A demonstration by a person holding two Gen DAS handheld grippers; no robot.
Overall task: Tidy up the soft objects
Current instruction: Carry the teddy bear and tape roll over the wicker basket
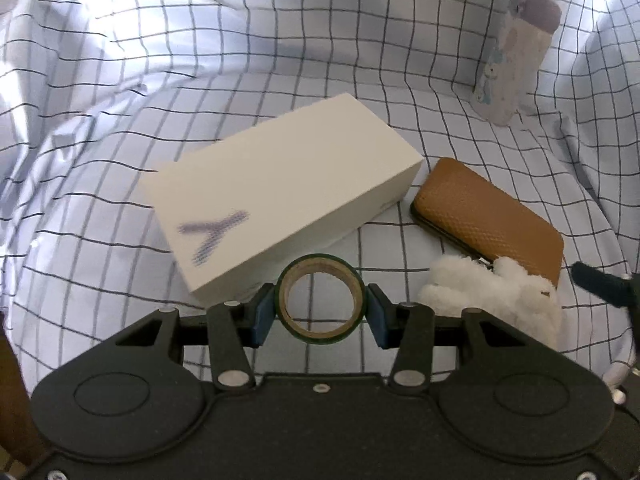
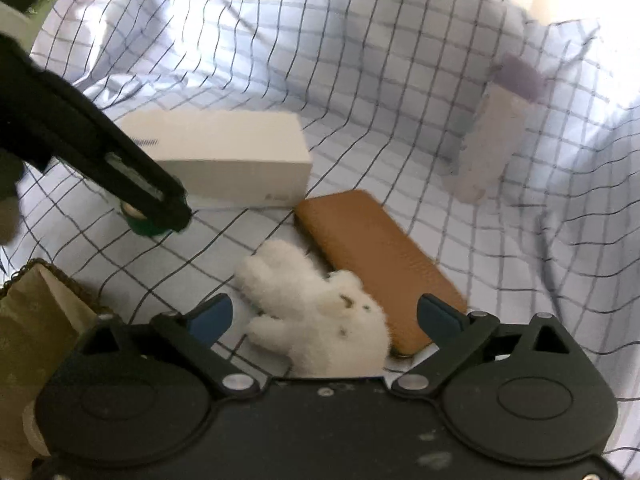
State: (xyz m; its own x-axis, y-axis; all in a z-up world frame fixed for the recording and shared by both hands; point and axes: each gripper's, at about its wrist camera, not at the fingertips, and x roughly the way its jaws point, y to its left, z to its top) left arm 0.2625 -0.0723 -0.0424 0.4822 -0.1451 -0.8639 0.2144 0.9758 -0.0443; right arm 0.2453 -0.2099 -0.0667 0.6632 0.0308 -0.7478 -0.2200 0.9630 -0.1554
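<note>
Closest to the left wrist camera, the left gripper [image 1: 321,304] has its blue pads clamped on either side of a green-edged roll of tape with a brown cardboard core [image 1: 321,299], held upright so one sees straight through the ring; beyond it a long white cardboard box with a purple mark [image 1: 280,196] lies on the white bedsheet with a thin black grid [image 1: 120,80]; a tan textured leather case [image 1: 490,218] rests just right of the box; a pale patterned bottle with a lilac cap [image 1: 516,56] stands tilted farther back.

From the right wrist camera, the right gripper [image 2: 324,318] stands wide apart, its blue pads touching nothing; the fluffy white plush toy [image 2: 320,320] lies on the sheet between them, its body partly hidden under the gripper frame, one side touching the tan case; the left view catches only a corner of this toy at its lower right. Only the right view shows the left gripper from outside, with the green tape under its tip, and an olive-green fabric container [image 2: 36,320] at the lower left edge.
</note>
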